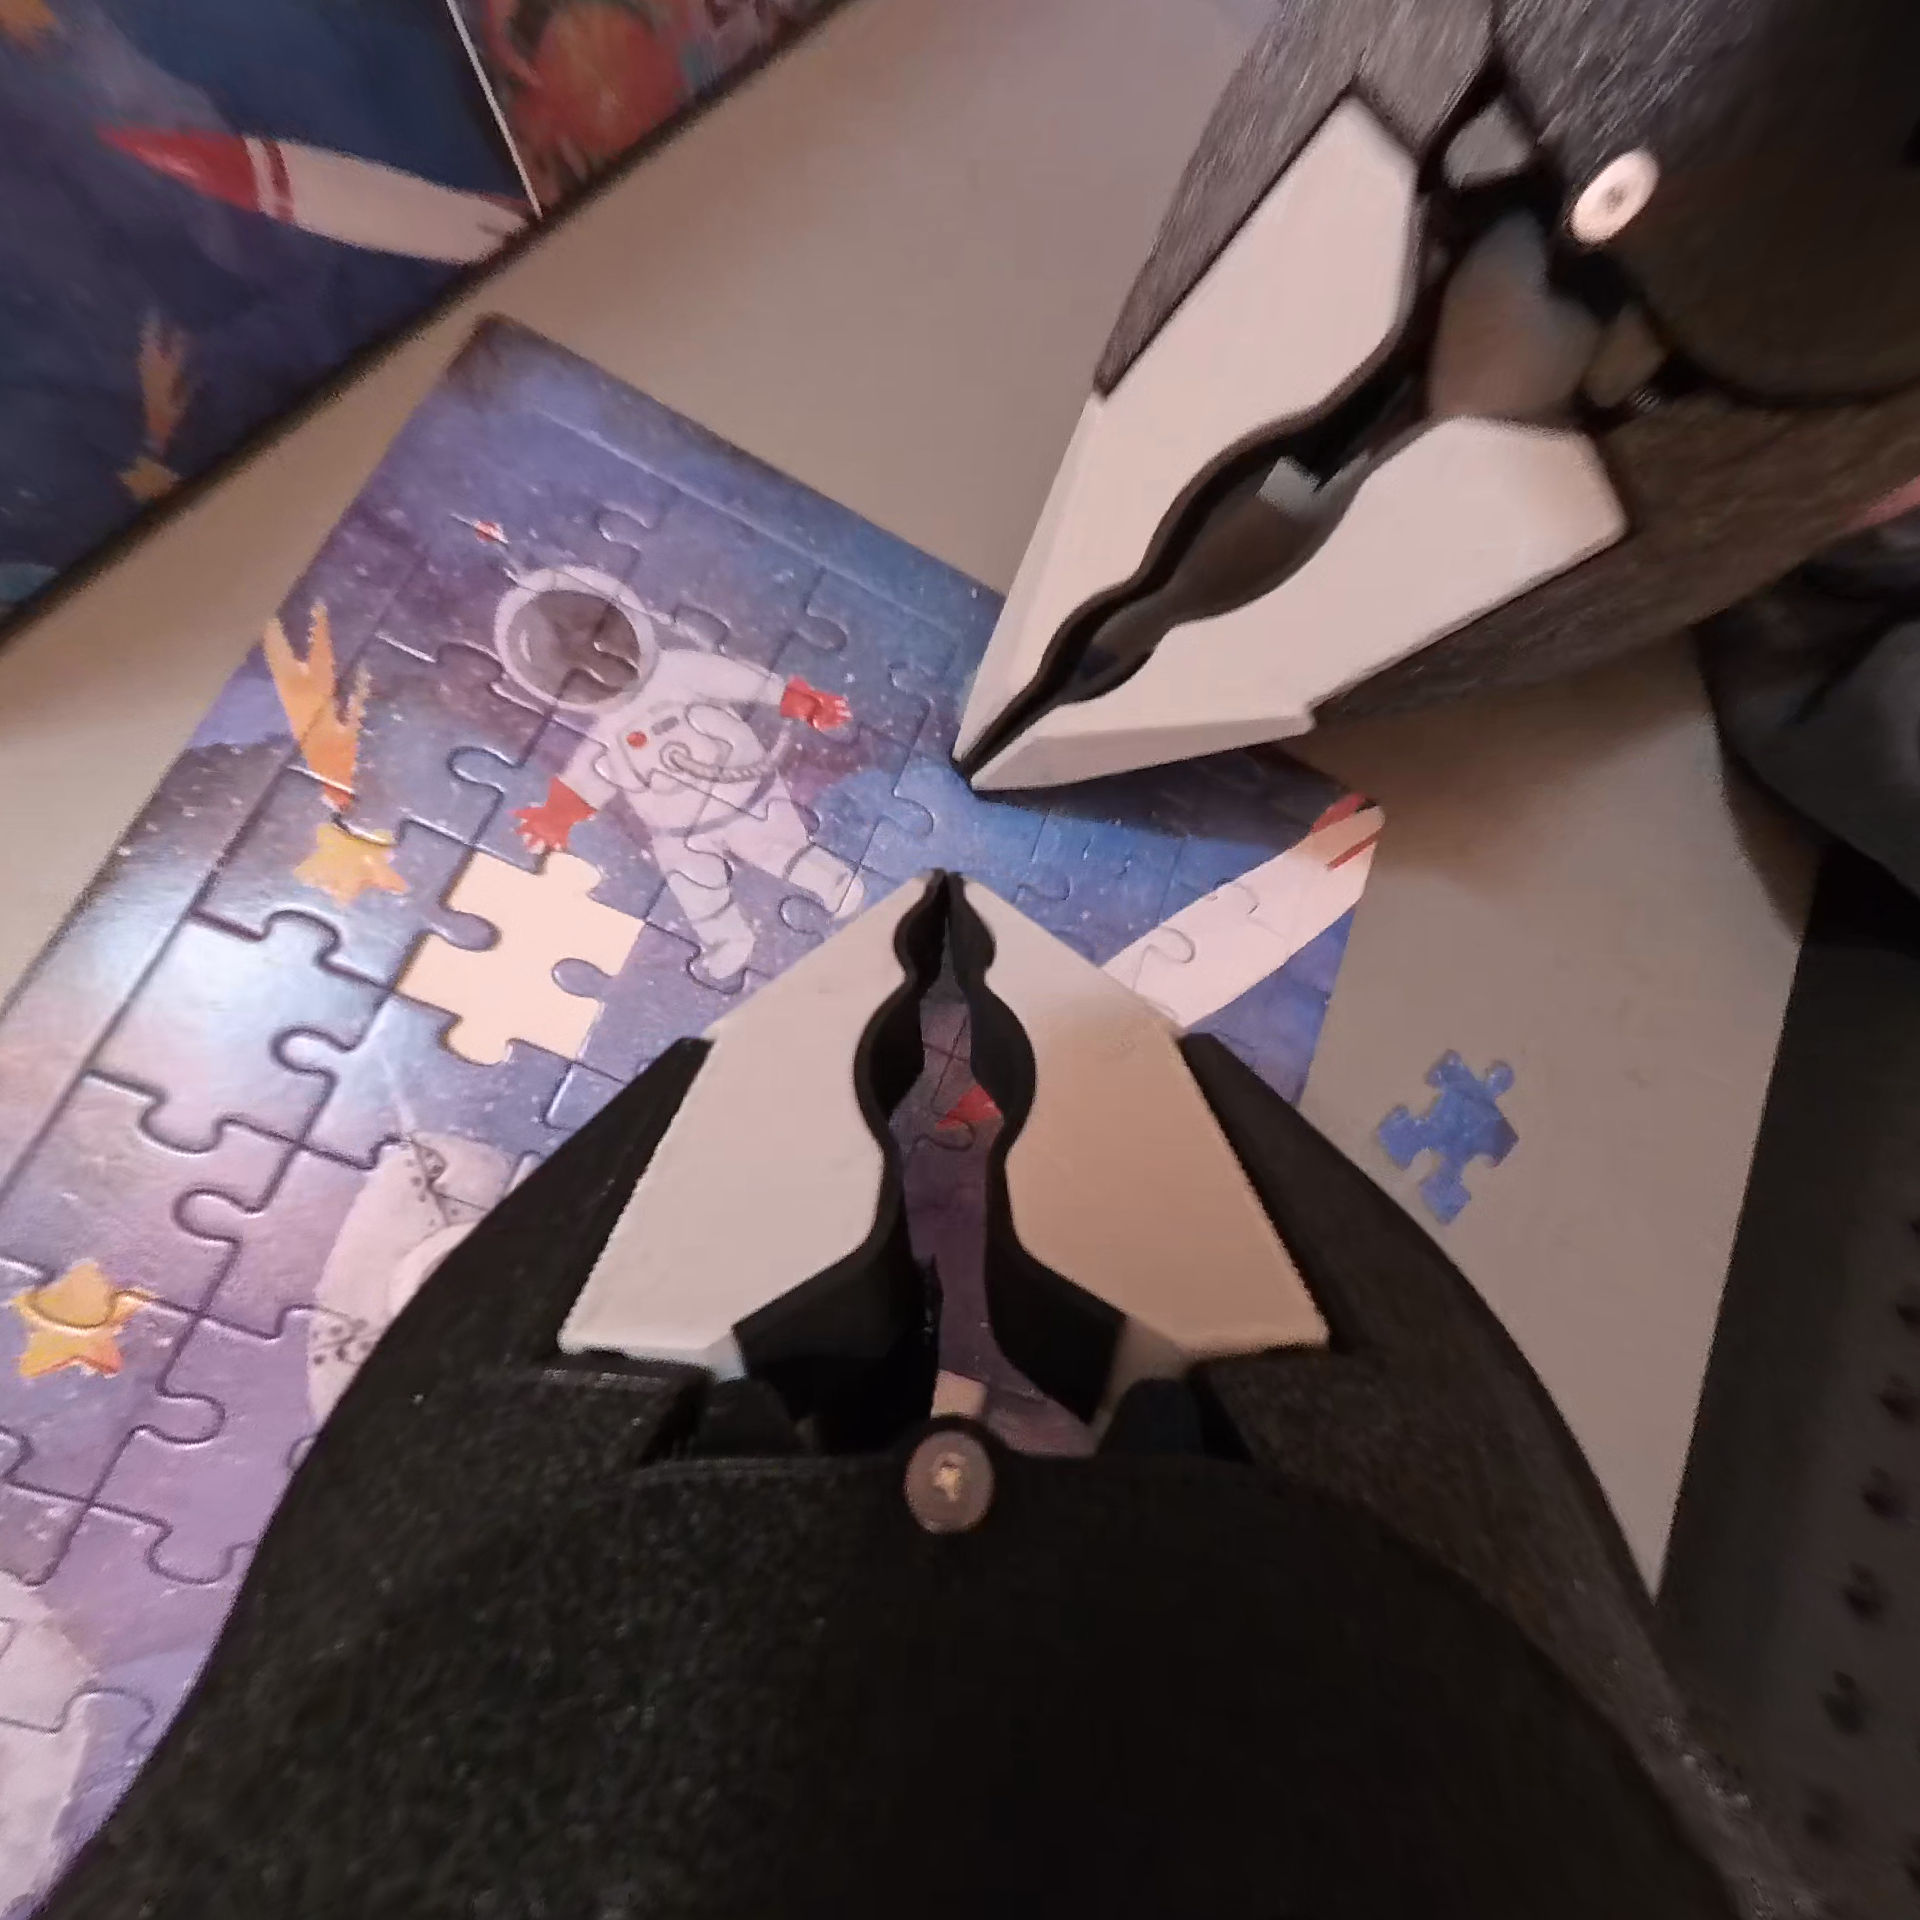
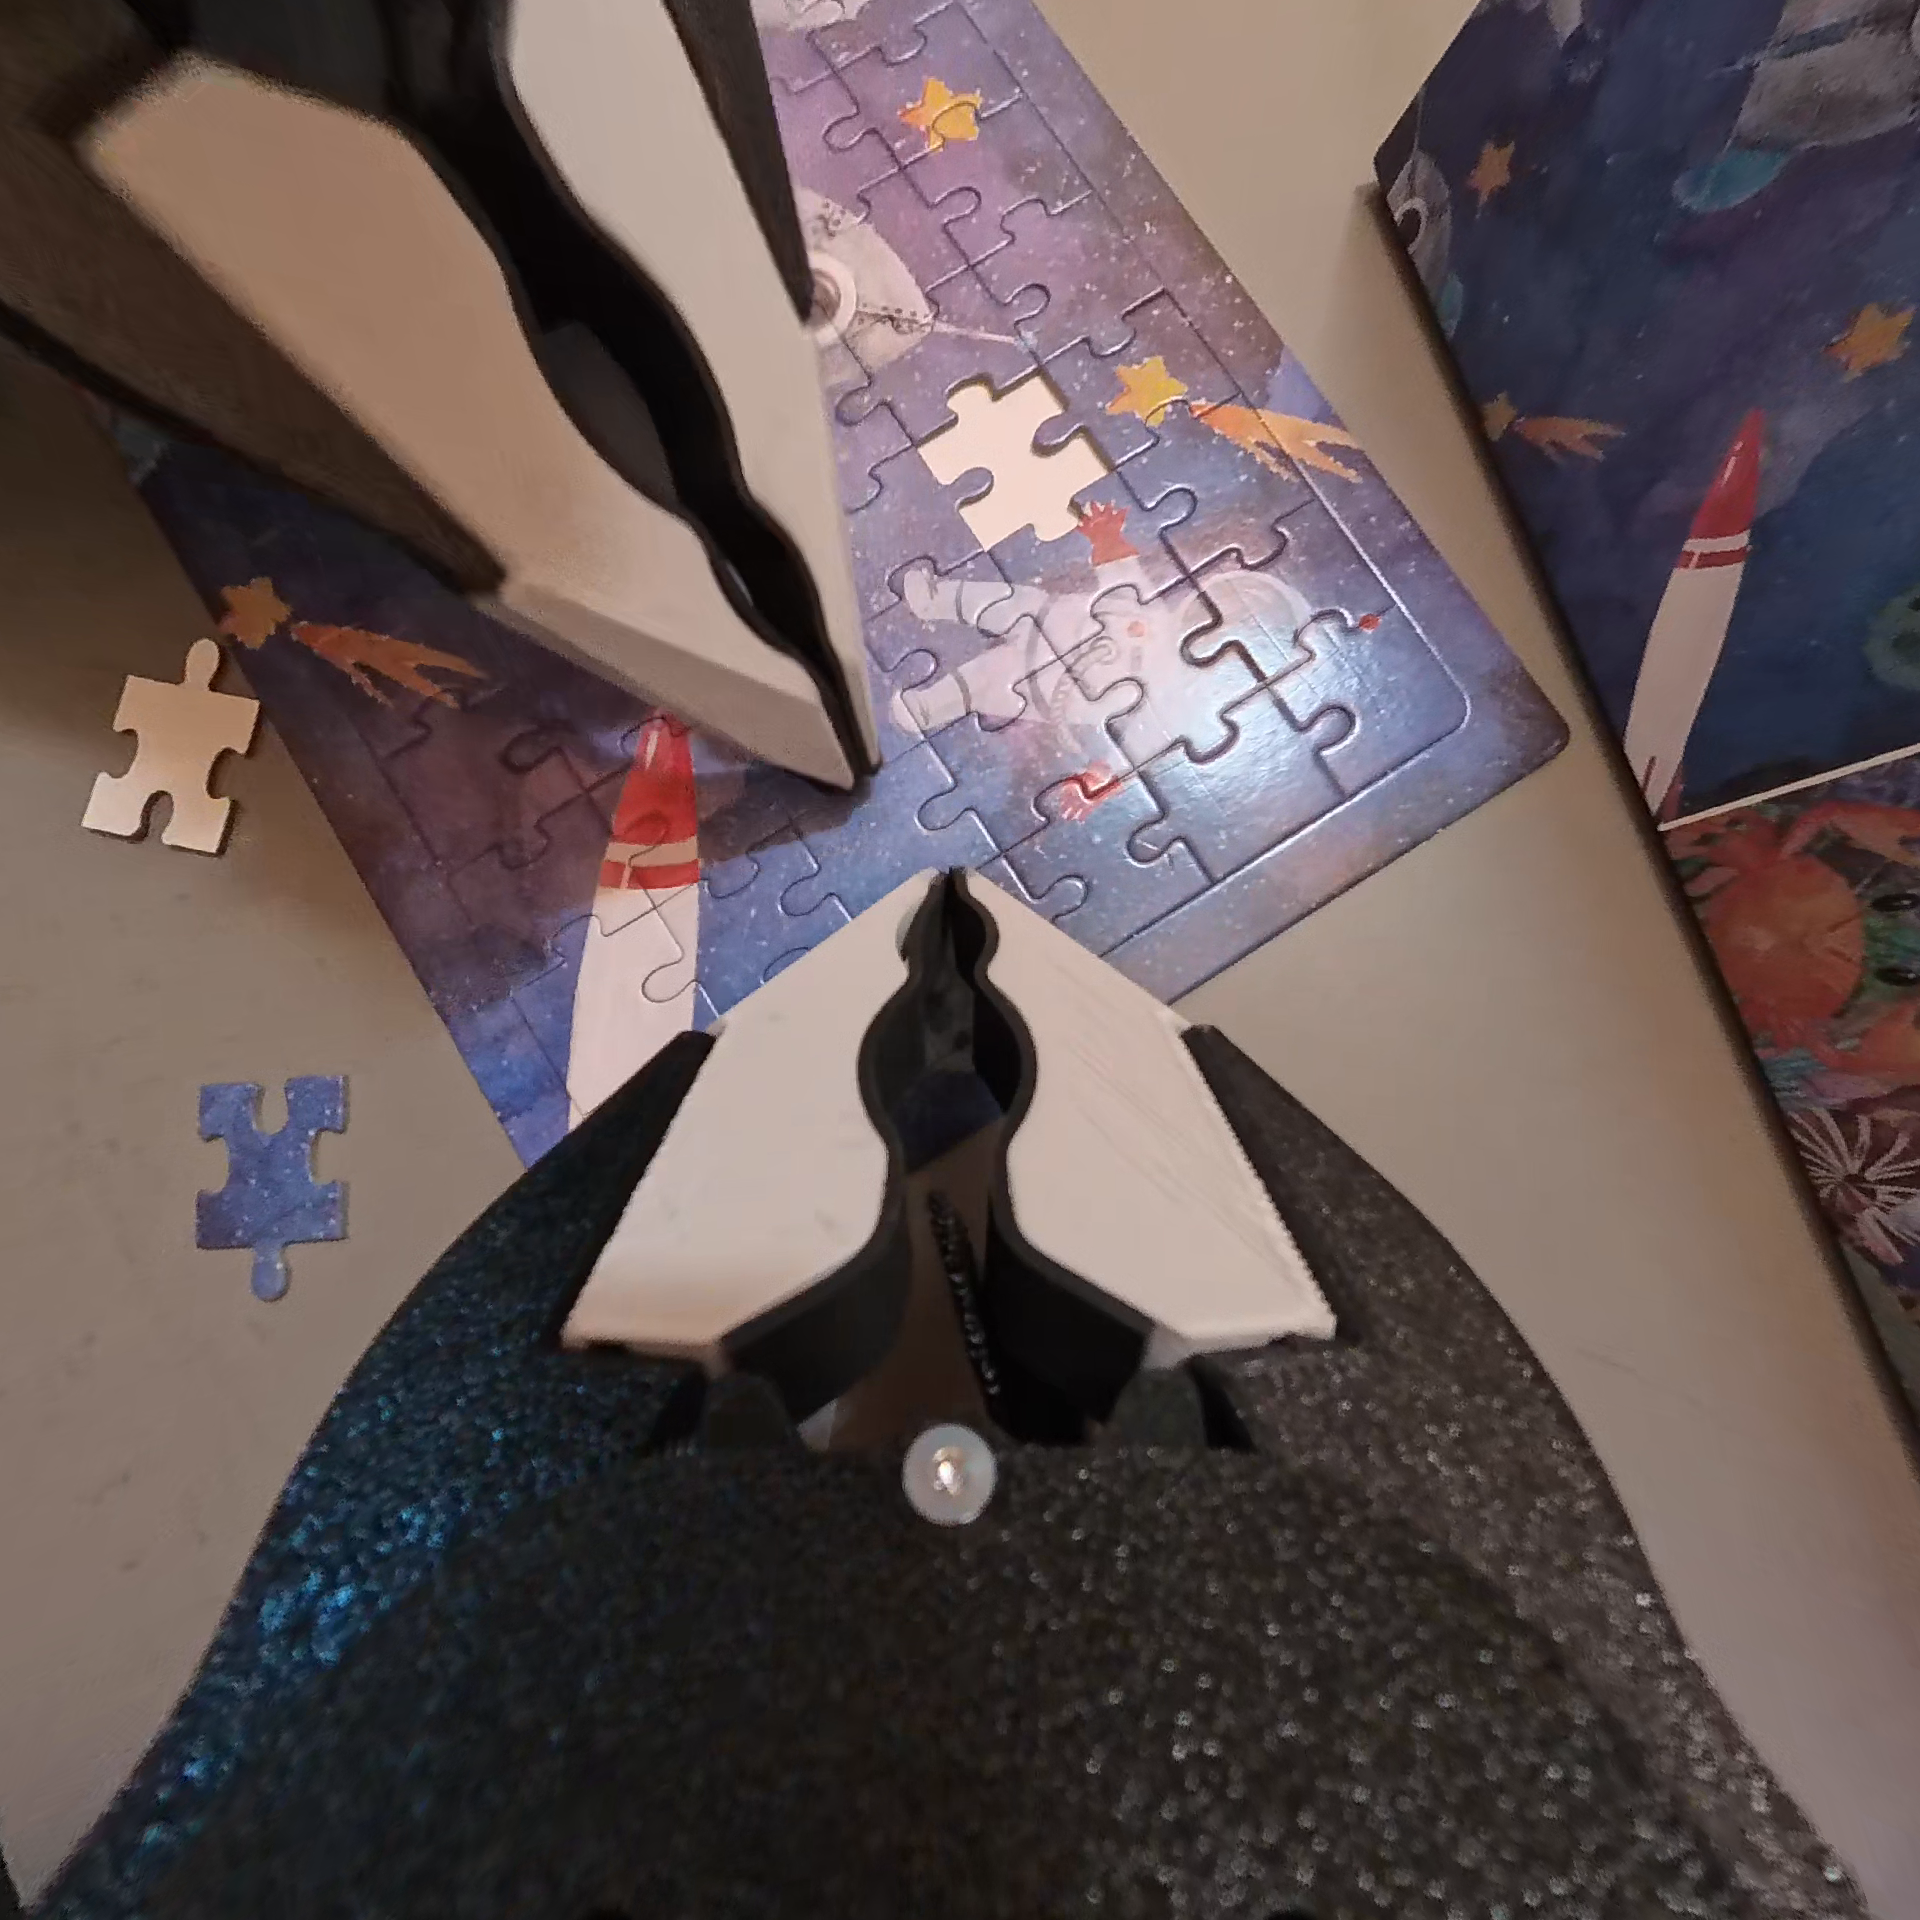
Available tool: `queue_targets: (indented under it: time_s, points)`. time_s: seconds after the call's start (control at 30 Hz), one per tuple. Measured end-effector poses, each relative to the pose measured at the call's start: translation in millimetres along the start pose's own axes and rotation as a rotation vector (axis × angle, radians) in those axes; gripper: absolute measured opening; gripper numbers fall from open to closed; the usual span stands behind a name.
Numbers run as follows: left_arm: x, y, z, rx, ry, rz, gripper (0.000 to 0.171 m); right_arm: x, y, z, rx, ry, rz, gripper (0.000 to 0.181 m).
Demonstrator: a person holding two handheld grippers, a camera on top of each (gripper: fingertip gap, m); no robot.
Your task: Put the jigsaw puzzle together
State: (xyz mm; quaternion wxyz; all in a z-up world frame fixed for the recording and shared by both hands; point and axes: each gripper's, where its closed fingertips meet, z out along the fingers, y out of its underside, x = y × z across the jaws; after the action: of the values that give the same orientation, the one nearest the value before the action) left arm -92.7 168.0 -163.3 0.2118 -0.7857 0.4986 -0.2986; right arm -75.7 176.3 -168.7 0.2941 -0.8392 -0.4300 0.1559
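Purple and blue cardboard is lying under both of your tools: the jigsaw puzzle (image 1: 343, 1049), a space picture with an astronaut (image 1: 665, 727), is sitting flat on the pale table (image 1: 831, 260), nearly complete, with one piece-shaped gap (image 1: 525, 961) showing bare backing. You are holding your left gripper (image 1: 943, 881) with its jaws pressed together and nothing between them, its tip hovering over the puzzle; the gap is lying ahead and to the left of those jaws, just past the astronaut's feet. Your right gripper (image 2: 948, 881) is likewise pinched closed on nothing, its tip poised above the near edge of the puzzle, with the gap well ahead of its jaws. Each tool is pointing toward the other, tips near but apart, over the blue stretch beside the painted rocket (image 2: 639, 914). A loose blue piece (image 2: 272, 1174) is resting face up on the table to the left of your right jaws, off the puzzle, and a second loose piece (image 2: 171, 750) is lying blank side up farther ahead on that same side. A printed box (image 2: 1704, 416) with the same space art is standing to the right of your right jaws.
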Motion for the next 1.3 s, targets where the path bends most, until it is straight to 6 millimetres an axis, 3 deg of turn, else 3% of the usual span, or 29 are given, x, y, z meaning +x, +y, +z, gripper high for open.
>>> queue_targets:
  time_s: [0.17,0.3,0.5,0.7,0.8,0.9,0.97,1.03,1.1,1.2,1.3]
  points:
    - [-1.0,1.0,5.2,-0.001,-0.002,-0.008,0.0,-17.4,-14.2,-7.7,0.071,-0.057,-0.029,0.0]
    - [-1.1,0.9,5.2,0.011,0.018,-0.035,0.0,-16.2,-1.2,-1.5,0.011,-0.05,-0.031,0.0]
    - [-1.0,0.8,5.1,0.007,0.007,-0.026,0.0,17.3,-7.8,-36.8,0.137,0.036,0.114,0.0]
    - [-5.2,-6.6,4.1,0.025,-0.066,0.007,0.0,-6.3,-6.3,-8.0,0.084,0.015,0.04,0.0]
    - [-5.5,-3.4,5.6,0.002,-0.081,0.027,0.0,-4.1,-1.0,-5.4,0.059,0.025,0.036,0.0]
    - [-4.6,-16.0,-30.9,0.096,-0.115,0.005,0.0,0.3,-11.4,-44.9,0.154,0.079,0.073,0.0]
    - [1.6,-19.3,-74.1,0.182,-0.126,-0.032,0.0,-23.5,-12.5,-72.5,0.217,0.026,0.085,0.0]
    - [12.7,-3.7,-112.9,0.225,-0.12,-0.059,0.003,-65.7,0.4,-81.1,0.21,-0.087,0.071,0.006]
    - [24.7,28.7,-137.3,0.206,-0.112,-0.073,0.01,-100.4,26.4,-71.4,0.115,-0.133,0.039,0.028]
    - [30.0,80.0,-156.6,0.196,-0.175,-0.119,0.015,-123.2,44.7,-52.5,0.082,-0.083,-0.038,0.03]
    - [44.4,120.8,-161.8,0.2,-0.151,-0.225,0.015,-129.6,51.2,-39.0,0.04,-0.081,-0.046,0.032]
